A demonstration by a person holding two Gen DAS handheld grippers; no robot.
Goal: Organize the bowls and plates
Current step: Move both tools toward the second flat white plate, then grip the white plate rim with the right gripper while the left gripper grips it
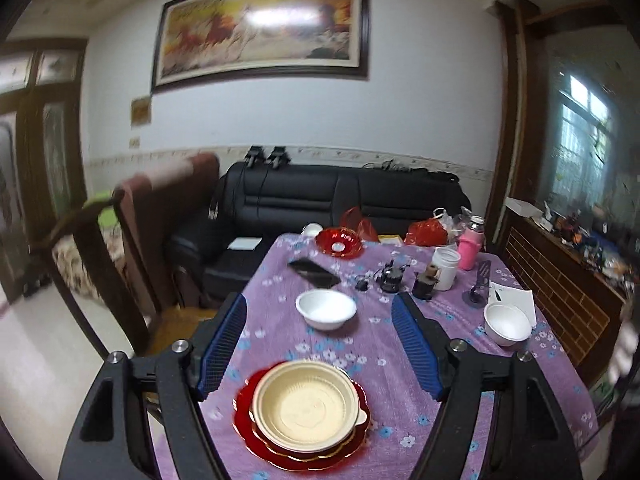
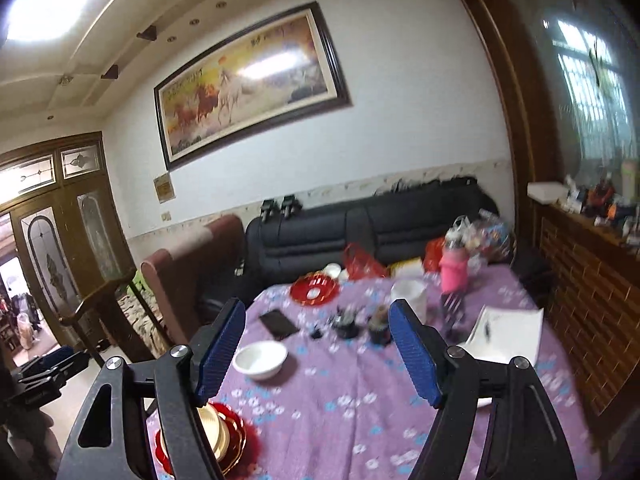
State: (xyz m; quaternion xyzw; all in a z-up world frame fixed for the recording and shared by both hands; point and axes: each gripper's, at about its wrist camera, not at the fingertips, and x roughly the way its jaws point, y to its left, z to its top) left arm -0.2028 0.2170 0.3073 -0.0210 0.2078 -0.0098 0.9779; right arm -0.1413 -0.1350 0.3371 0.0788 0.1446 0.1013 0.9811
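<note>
Both the left gripper (image 1: 320, 344) and the right gripper (image 2: 318, 354) hover over a worktop (image 1: 400, 360) in a purple flowered cloth, jaws apart and holding nothing. A cream bowl (image 1: 306, 404) sits stacked on red plates (image 1: 256, 436) at the near edge, one white bowl (image 1: 326, 309) stands farther in, and another white bowl (image 1: 507, 323) lies to the right. A red dish (image 1: 339, 243) rests at the far end.

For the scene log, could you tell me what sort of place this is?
Most likely a home living and dining room: a black sofa, a framed horse painting, and a table under a purple floral tablecloth set with bowls.
</note>
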